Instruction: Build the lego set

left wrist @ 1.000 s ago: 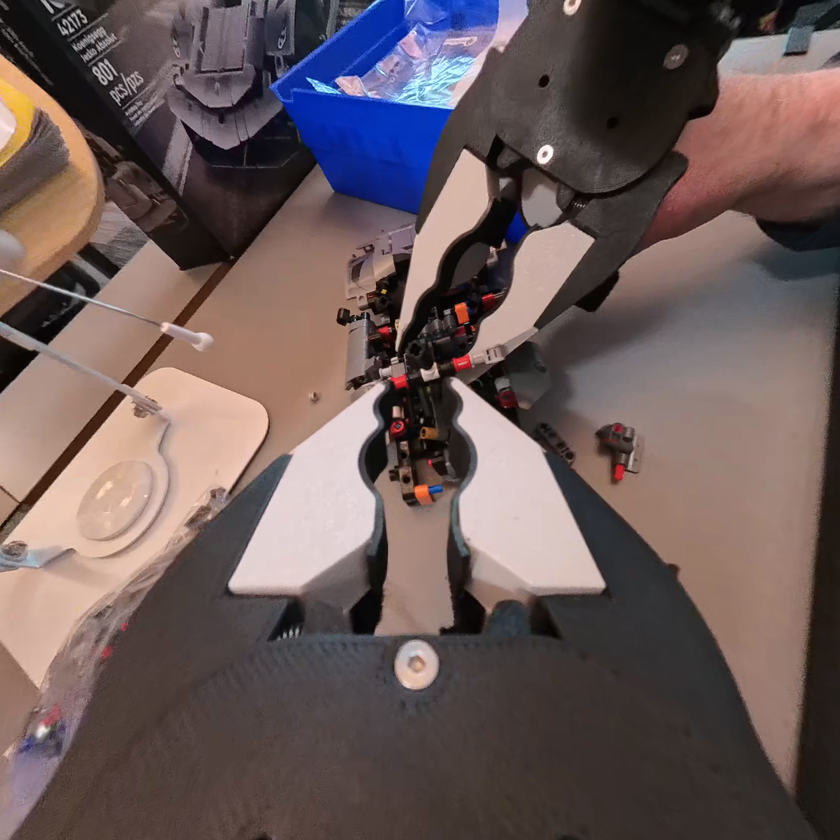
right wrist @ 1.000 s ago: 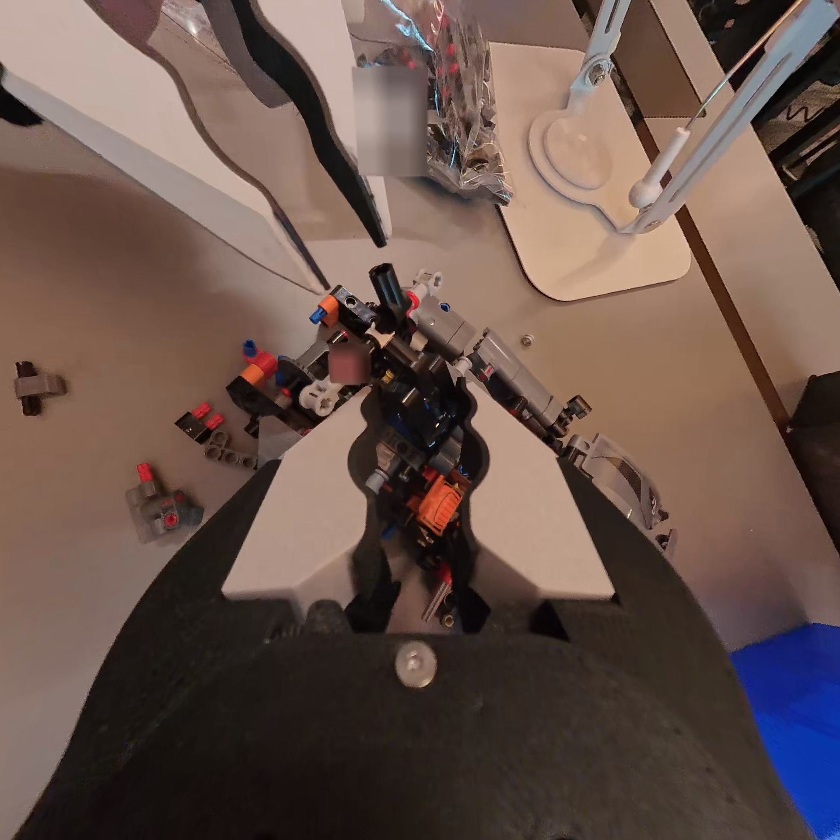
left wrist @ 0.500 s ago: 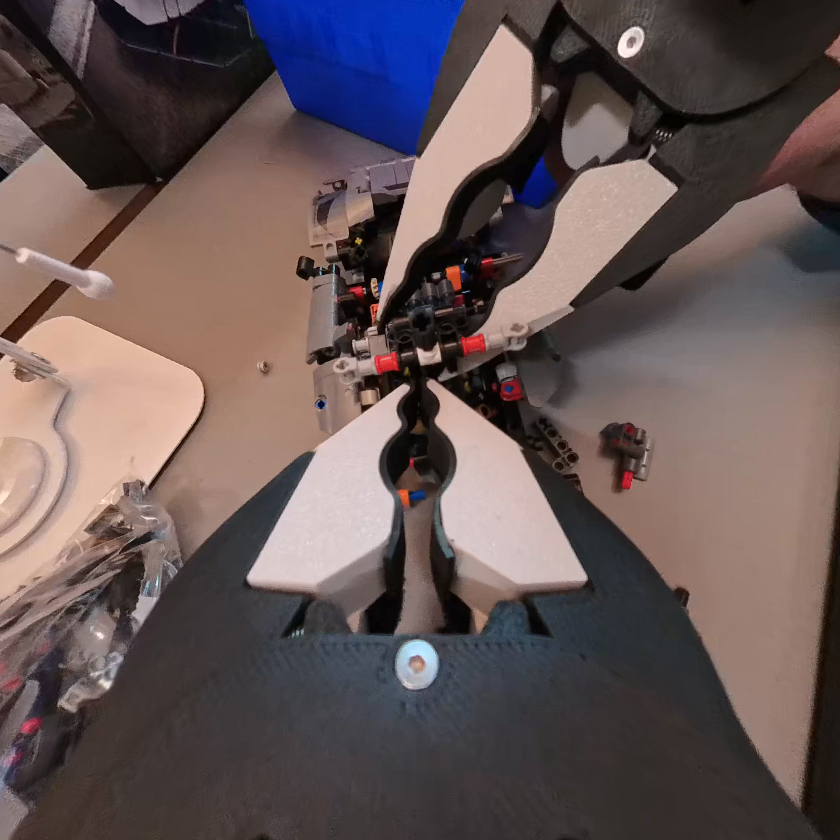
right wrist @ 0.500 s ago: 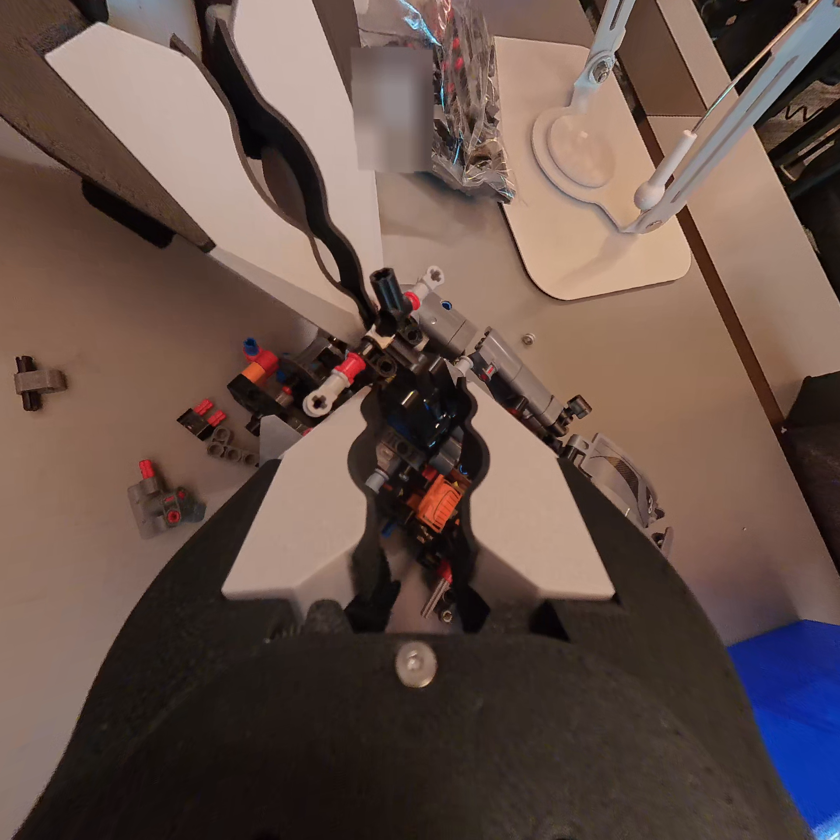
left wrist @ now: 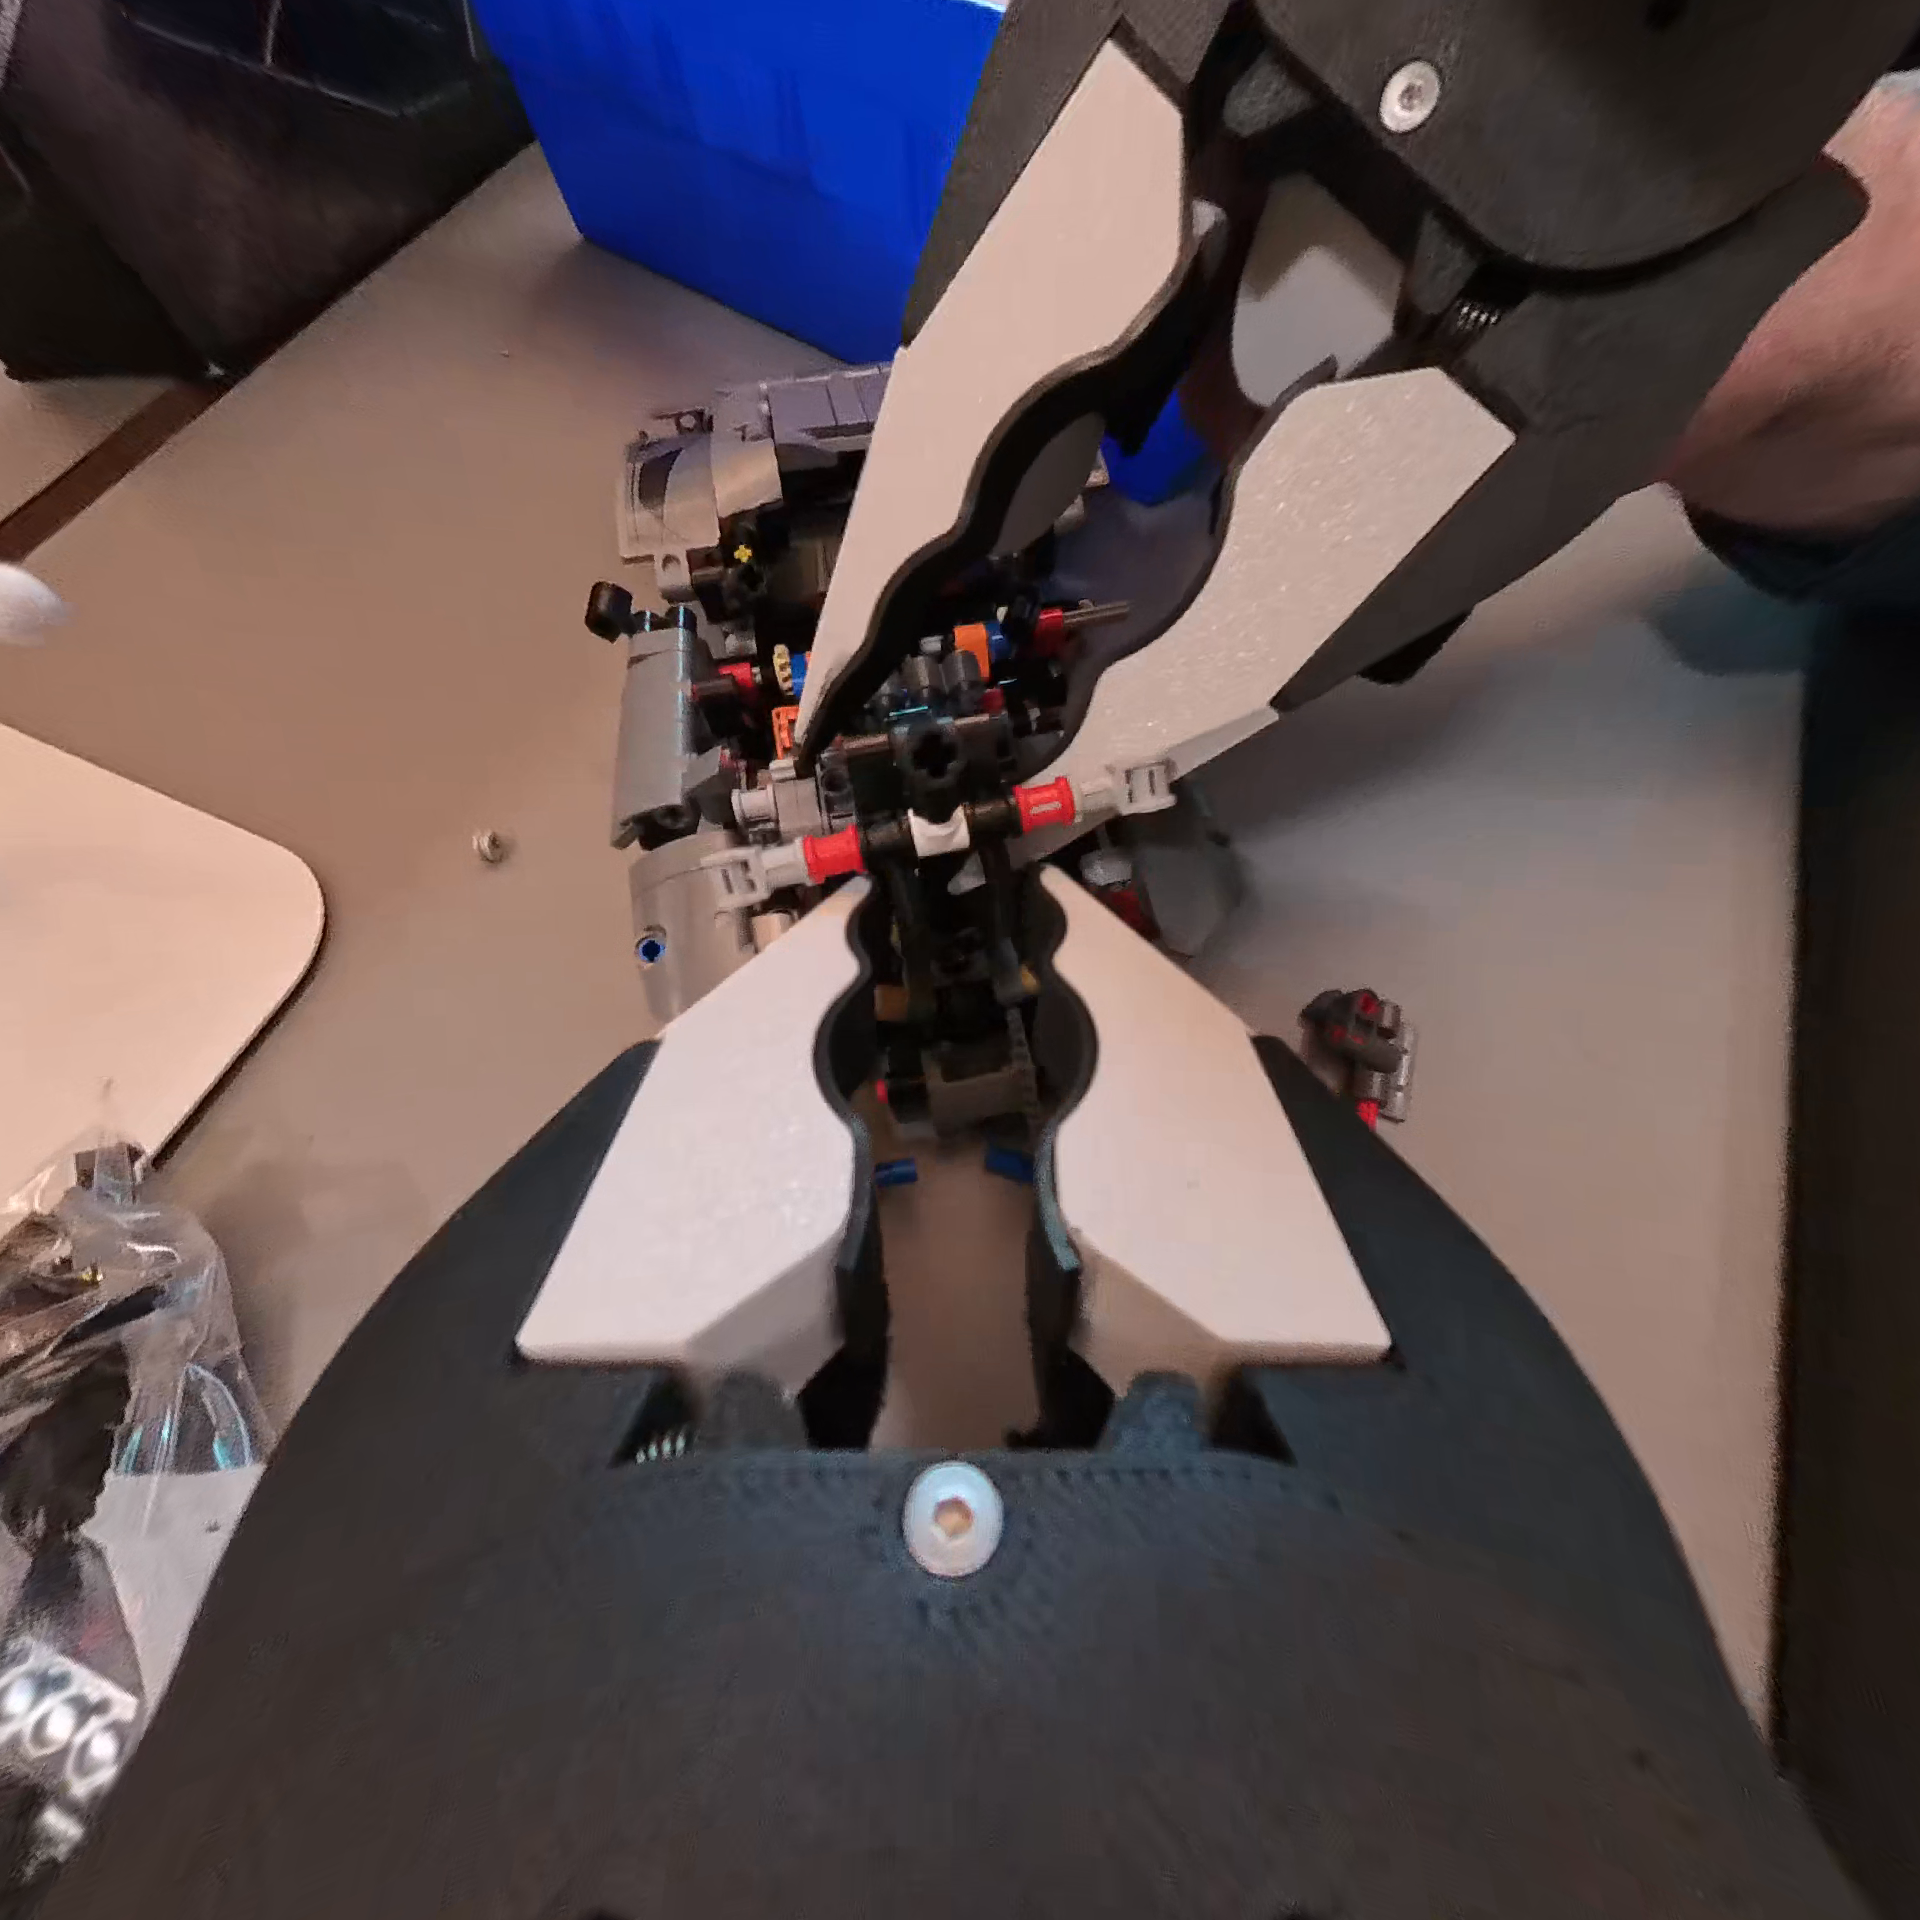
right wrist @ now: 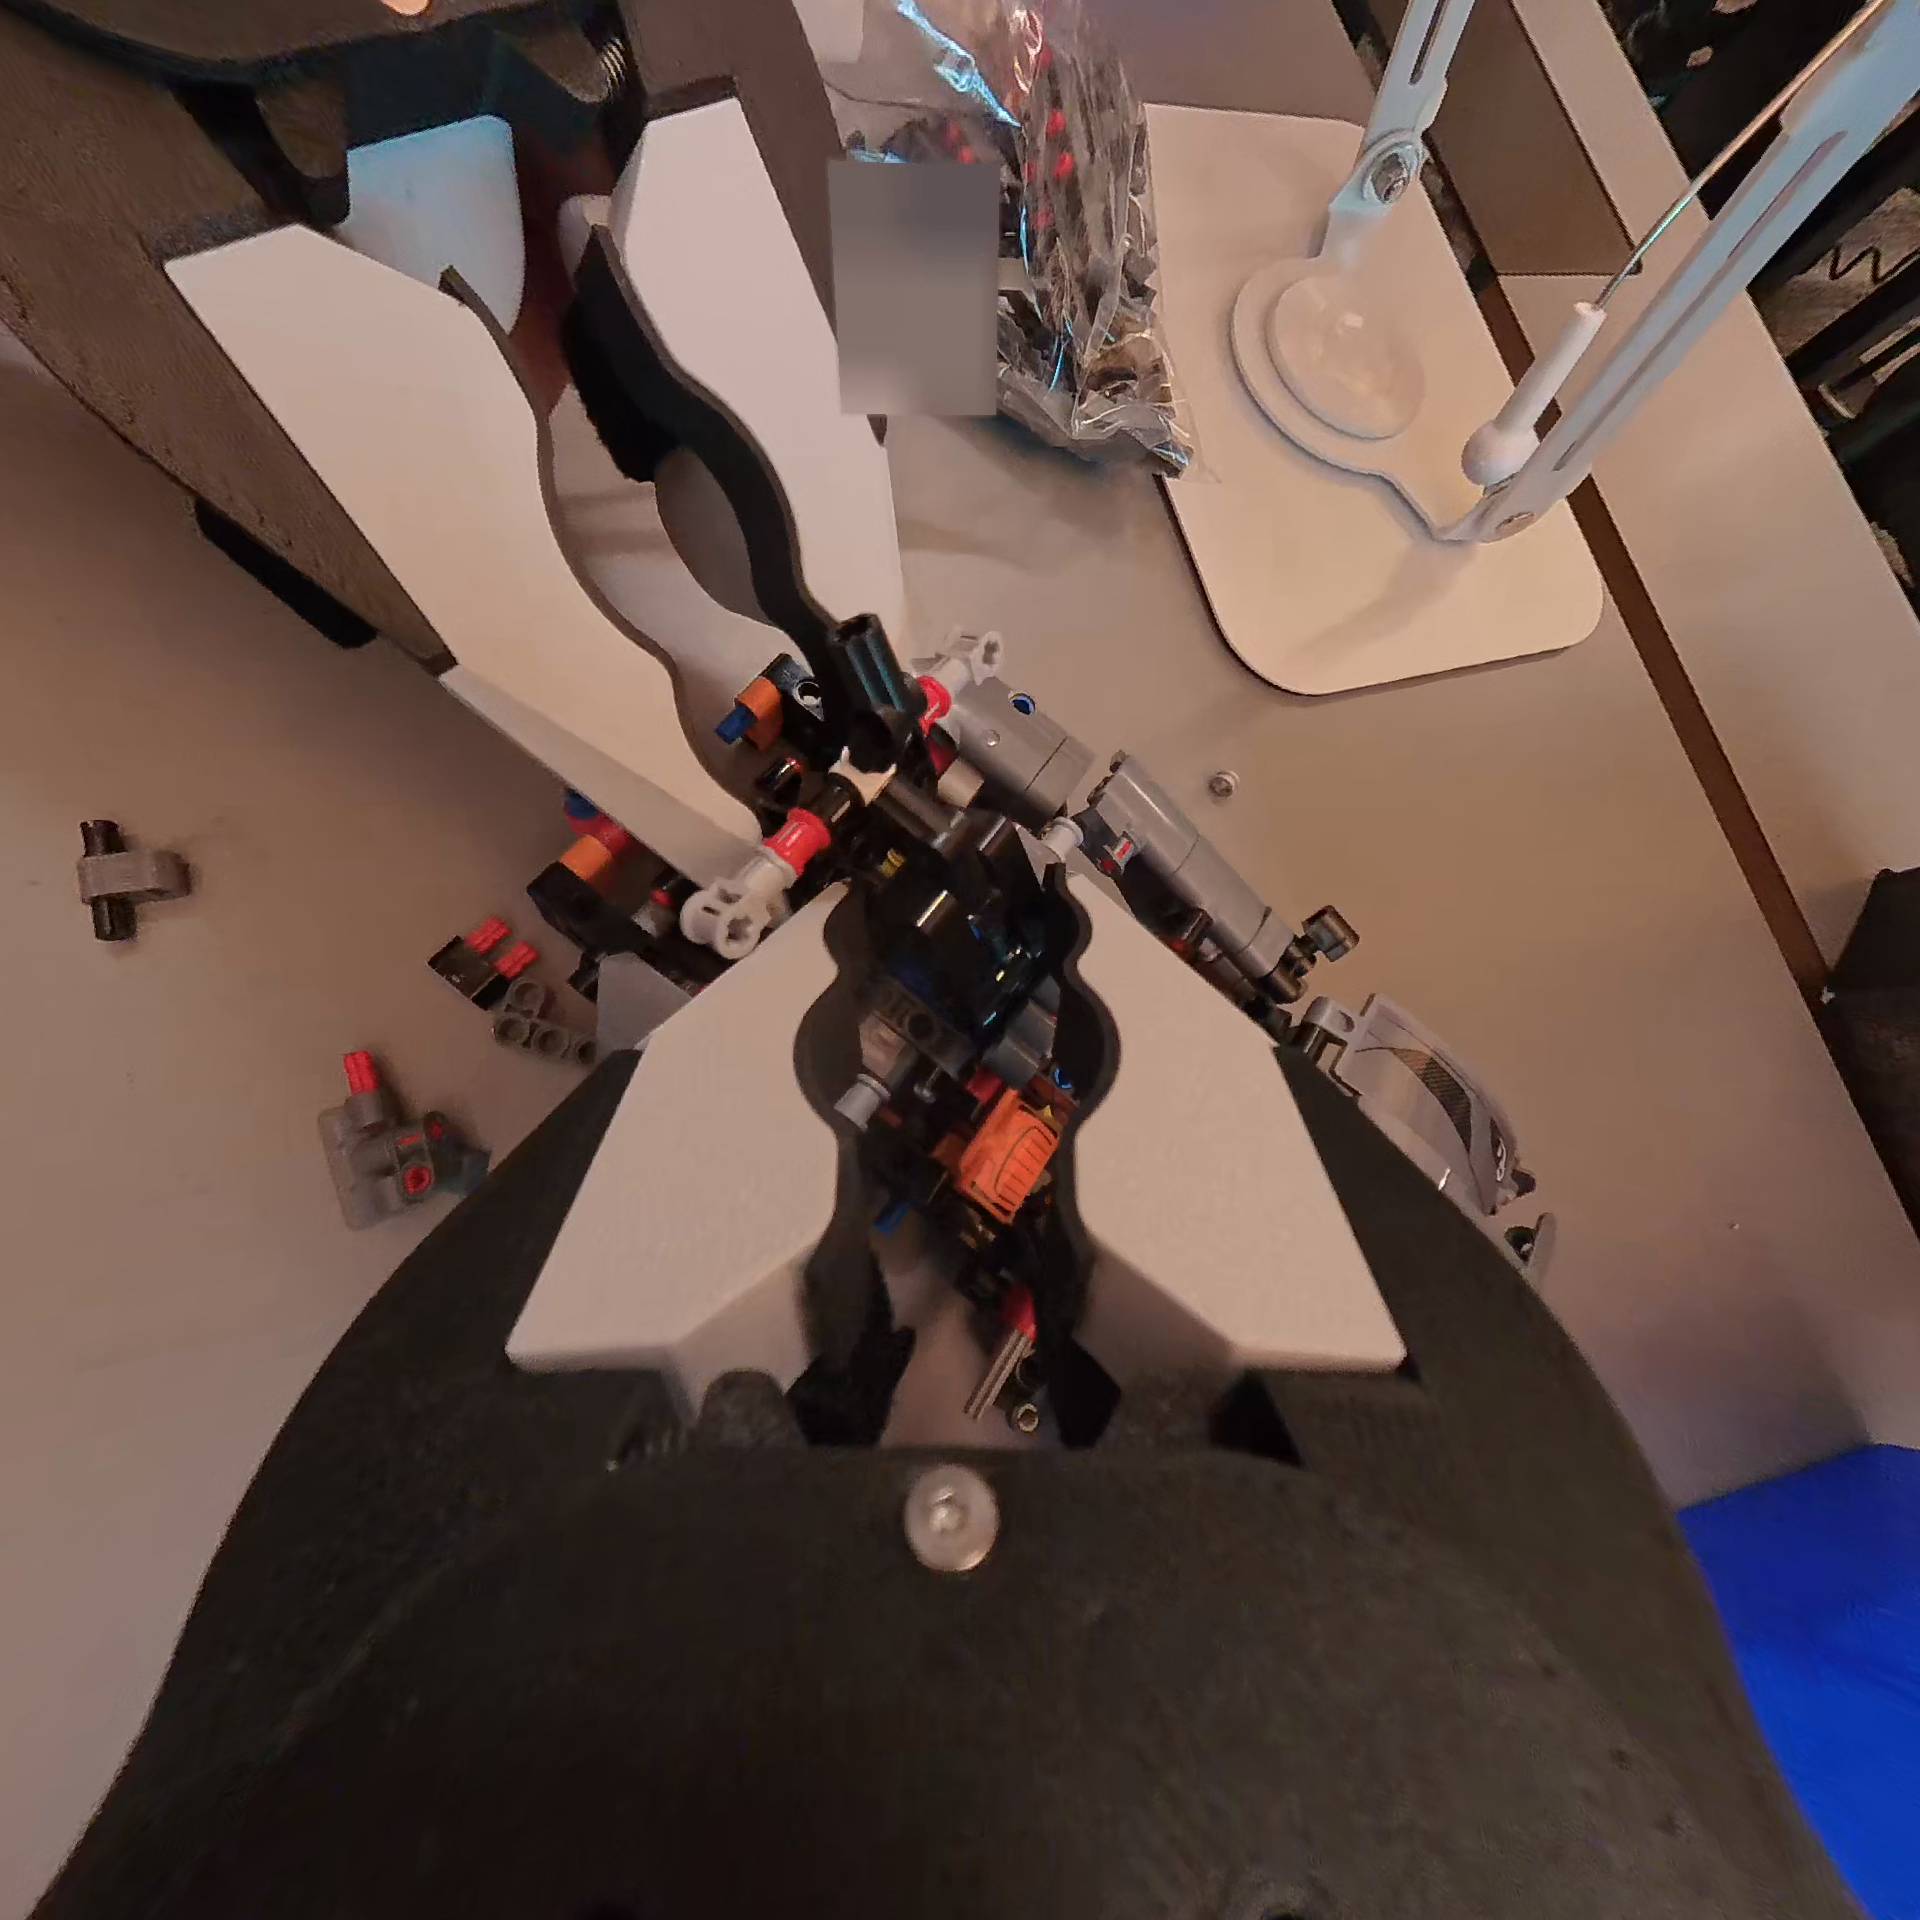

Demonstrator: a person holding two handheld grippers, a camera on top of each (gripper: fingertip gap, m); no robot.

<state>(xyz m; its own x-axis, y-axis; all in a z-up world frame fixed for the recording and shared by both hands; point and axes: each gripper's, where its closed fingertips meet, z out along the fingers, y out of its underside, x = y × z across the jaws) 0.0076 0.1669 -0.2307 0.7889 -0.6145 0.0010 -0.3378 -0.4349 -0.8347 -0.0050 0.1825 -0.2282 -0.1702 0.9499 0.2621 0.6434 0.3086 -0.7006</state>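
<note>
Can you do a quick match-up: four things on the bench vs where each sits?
Things:
1. lego assembly
2. blue bin
3. bag of parts
4. small grey piece with red pins

Places:
A. alone on the table, apart from the build
B. between both grippers' fingers
C. beyond the build in the left wrist view
D. by the white lamp base

Pairs: 1-B, 2-C, 3-D, 4-A

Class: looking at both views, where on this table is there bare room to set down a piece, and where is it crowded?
Bare table lies between the lego model and white lamp base; more beyond the loose grey piece. Crowded: around the model, and among small parts beside it.
</note>
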